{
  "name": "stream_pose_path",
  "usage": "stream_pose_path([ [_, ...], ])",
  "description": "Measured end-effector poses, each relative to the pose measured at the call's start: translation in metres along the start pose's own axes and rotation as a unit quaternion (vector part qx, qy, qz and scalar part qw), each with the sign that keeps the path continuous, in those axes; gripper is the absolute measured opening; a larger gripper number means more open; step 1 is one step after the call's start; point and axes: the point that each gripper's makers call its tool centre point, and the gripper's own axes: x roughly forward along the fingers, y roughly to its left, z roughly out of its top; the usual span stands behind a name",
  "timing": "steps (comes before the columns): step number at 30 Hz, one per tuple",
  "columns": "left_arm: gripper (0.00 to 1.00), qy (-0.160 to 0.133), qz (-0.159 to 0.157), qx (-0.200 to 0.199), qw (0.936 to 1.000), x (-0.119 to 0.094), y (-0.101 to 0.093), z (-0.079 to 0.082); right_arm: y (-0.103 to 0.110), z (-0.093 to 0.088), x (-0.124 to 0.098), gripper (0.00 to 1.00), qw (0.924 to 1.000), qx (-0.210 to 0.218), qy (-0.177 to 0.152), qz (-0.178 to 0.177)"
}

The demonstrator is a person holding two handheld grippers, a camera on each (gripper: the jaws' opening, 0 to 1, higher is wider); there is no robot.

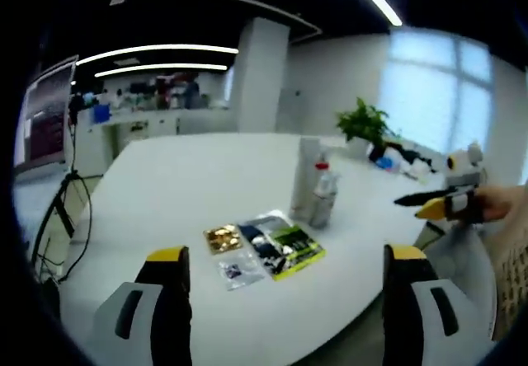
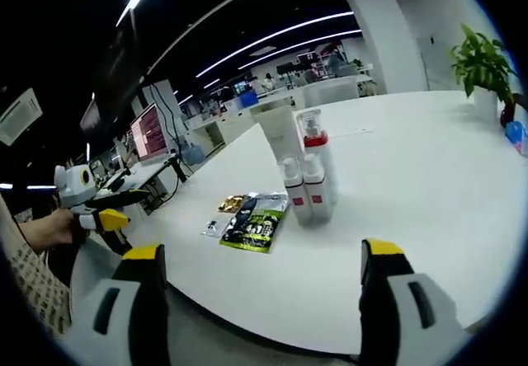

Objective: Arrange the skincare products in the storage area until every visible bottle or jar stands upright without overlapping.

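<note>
Right gripper view: bottles (image 2: pixel 307 176) well beyond open tool (image 2: pixel 262 267).

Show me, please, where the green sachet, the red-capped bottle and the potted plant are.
green sachet (image 2: pixel 256 224): right gripper view, middle of its printed front.
red-capped bottle (image 2: pixel 316 140): right gripper view, its red collar.
potted plant (image 1: pixel 363 123): left gripper view, its leaves.

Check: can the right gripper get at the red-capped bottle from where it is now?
Probably yes. The right gripper is open and faces the red-capped bottle across bare table. Two small white bottles stand in front of it, so a straight-in approach would meet those first.
</note>
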Motion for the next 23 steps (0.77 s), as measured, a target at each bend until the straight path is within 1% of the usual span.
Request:
stream_pose_path([
  [1,0.94,-0.006,0.005,0.002,1.0000,0.0002,0.0019,0.0016,-0.0002,0.0006,-0.0005,0.98,1.0000,0.002,-0.003,0.000],
  [5,0.93,-0.014,0.013,-0.008,0.9998,0.0000,0.0044,0.0022,-0.0011,0.0015,-0.0018,0.98,1.0000,0.001,-0.008,-0.005],
  [13,0.93,-0.010,0.004,-0.002,0.9999,0.0005,-0.0011,0.0003,-0.0030,0.0026,-0.0023,0.98,0.9999,-0.001,-0.012,-0.011],
  [23,0.92,-0.004,-0.001,0.002,1.0000,0.0003,-0.0038,-0.0023,-0.0026,0.0010,-0.0024,0.98,0.9999,-0.005,-0.007,-0.013],
])
